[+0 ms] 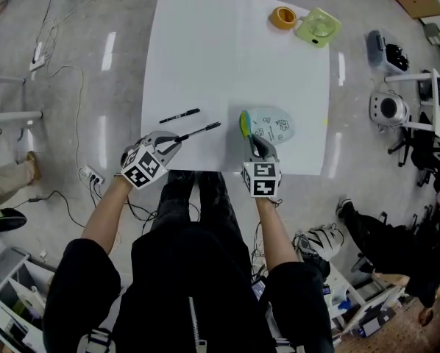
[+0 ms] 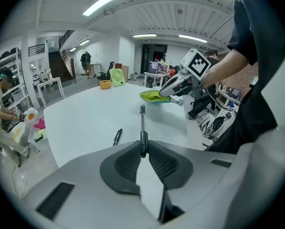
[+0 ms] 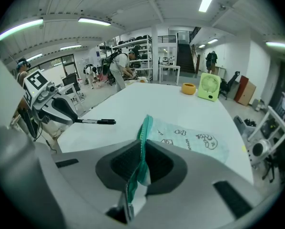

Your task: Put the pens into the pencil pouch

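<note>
the white table carries two black pens and a pale printed pencil pouch. the left tool is clamped on one pen, its pads pressed together around the pen's near end. the rest of the pen sticks out to the right and slightly far, toward the pouch, with a gap between its tip and the pouch. in the right gripper view this pen looks lifted off the table surface.

the second pen lies flat on the table just beyond the left tool, apart from the held one.

the right tool is closed on the pouch's teal zipper edge at the pouch's near left end, and that edge stands up between the pads. a yellow-green strip shows along the raised mouth in the head view. the rest of the pouch lies on the table, stretching away to the far right, close to the table's near edge.

at the far right corner of the table sit an orange tape roll and, just to its right, a small green fan.
</note>
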Action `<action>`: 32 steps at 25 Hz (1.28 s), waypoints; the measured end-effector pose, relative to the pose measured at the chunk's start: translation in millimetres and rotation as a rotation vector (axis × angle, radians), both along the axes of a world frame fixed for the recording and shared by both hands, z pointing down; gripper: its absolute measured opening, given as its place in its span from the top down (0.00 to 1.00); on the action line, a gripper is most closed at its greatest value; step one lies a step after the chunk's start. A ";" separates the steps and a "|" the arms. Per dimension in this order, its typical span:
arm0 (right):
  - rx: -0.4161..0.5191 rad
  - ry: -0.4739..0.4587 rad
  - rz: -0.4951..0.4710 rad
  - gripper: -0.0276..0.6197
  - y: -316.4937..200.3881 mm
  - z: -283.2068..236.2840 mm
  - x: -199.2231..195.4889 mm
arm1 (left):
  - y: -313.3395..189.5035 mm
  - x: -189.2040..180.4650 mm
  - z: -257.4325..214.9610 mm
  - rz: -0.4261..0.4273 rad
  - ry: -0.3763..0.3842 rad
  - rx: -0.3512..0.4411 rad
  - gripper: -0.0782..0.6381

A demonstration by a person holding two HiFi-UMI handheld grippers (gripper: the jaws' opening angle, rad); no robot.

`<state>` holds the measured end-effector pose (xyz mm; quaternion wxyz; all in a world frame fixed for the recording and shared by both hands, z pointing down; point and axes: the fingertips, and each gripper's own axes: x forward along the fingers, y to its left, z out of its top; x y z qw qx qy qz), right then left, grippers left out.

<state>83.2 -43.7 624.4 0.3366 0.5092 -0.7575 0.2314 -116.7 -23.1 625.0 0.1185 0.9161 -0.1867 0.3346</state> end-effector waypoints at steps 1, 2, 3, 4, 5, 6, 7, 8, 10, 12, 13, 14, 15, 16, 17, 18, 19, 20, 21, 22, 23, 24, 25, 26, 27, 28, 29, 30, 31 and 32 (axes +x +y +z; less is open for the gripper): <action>0.001 0.002 -0.001 0.90 0.2 -1.0 0.5 | -1.3 2.9 -3.8 0.012 0.003 0.003 0.80; 0.002 0.003 0.000 0.90 0.3 -1.9 1.0 | -2.6 5.9 -7.3 0.024 0.005 0.006 0.80; 0.003 0.003 0.001 0.90 0.5 -2.7 1.5 | -4.0 9.1 -10.3 0.037 0.005 0.009 0.80; 0.004 0.002 0.002 0.90 0.6 -3.3 1.8 | -5.3 12.3 -12.6 0.050 0.006 0.010 0.80; 0.005 0.000 0.003 0.90 0.7 -3.8 1.8 | -6.8 15.5 -14.2 0.061 0.005 0.012 0.80; 0.005 -0.002 0.003 0.90 0.7 -4.3 1.5 | -8.5 18.7 -15.4 0.070 0.005 0.013 0.80; 0.005 -0.005 0.003 0.90 0.6 -4.7 1.1 | -10.3 22.0 -16.5 0.079 0.006 0.015 0.80; 0.006 -0.009 0.004 0.90 0.6 -5.1 0.5 | -12.0 25.6 -17.7 0.087 0.009 0.015 0.80; 0.009 -0.015 0.004 0.90 0.8 -5.5 0.7 | -15.2 33.6 -21.0 0.105 0.016 0.013 0.80; 0.015 -0.020 0.004 0.90 1.1 -5.8 2.1 | -18.4 42.1 -23.6 0.124 0.015 0.011 0.80; 0.017 -0.024 0.003 0.90 1.5 -6.3 2.6 | -19.7 46.2 -24.1 0.136 0.012 0.008 0.80; 0.018 -0.026 0.003 0.90 2.0 -7.2 2.8 | -20.6 50.1 -24.2 0.148 0.005 0.004 0.80; 0.019 -0.027 0.003 0.90 2.4 -8.4 2.9 | -21.3 53.7 -23.9 0.160 -0.003 0.000 0.80; 0.021 -0.030 0.002 0.90 2.5 -9.6 2.8 | -22.0 57.1 -23.6 0.170 -0.011 -0.003 0.80; 0.022 -0.034 0.002 0.90 2.5 -10.6 2.9 | -23.0 60.4 -23.4 0.178 -0.017 -0.006 0.80; 0.023 -0.037 0.002 0.90 2.3 -11.3 3.0 | -24.2 63.5 -23.4 0.183 -0.021 -0.008 0.80; 0.024 -0.038 0.002 0.90 2.0 -12.0 3.1 | -25.3 66.4 -23.7 0.187 -0.023 -0.009 0.80; 0.026 -0.039 0.001 0.90 1.7 -12.7 3.2 | -26.2 69.2 -24.1 0.190 -0.025 -0.012 0.80; 0.028 -0.040 0.001 0.90 1.3 -13.4 3.2 | -26.9 71.9 -24.3 0.193 -0.026 -0.015 0.80; 0.030 -0.042 0.002 0.90 0.8 -13.9 3.2 | -27.5 74.5 -24.1 0.198 -0.030 -0.018 0.80; 0.031 -0.045 0.004 0.90 0.6 -14.3 3.1 | -28.0 77.0 -23.6 0.204 -0.035 -0.020 0.80; 0.031 -0.048 0.006 0.90 0.6 -14.6 2.7 | -28.4 79.4 -23.0 0.209 -0.041 -0.022 0.80; 0.031 -0.050 0.007 0.90 0.9 -14.8 2.4 | -28.9 81.9 -22.6 0.214 -0.045 -0.024 0.80; 0.030 -0.051 0.008 0.90 1.1 -14.8 2.2 | -29.9 84.7 -22.6 0.218 -0.046 -0.025 0.80; 0.029 -0.052 0.009 0.90 1.1 -14.8 2.2 | -31.4 87.6 -22.8 0.219 -0.045 -0.027 0.80; 0.029 -0.054 0.010 0.90 1.0 -14.8 2.3 | -33.1 90.5 -23.2 0.220 -0.045 -0.028 0.80; 0.029 -0.056 0.012 0.90 0.9 -15.0 2.3 | -34.8 93.2 -23.6 0.220 -0.046 -0.030 0.80; 0.028 -0.058 0.013 0.90 0.9 -15.4 2.2 | -36.3 95.5 -23.9 0.221 -0.048 -0.033 0.80; 0.027 -0.062 0.014 0.90 0.6 -16.2 1.7 | -37.6 97.5 -24.1 0.220 -0.050 -0.038 0.80; 0.026 -0.065 0.014 0.90 0.1 -17.4 0.7 | -39.0 99.4 -24.1 0.220 -0.052 -0.043 0.80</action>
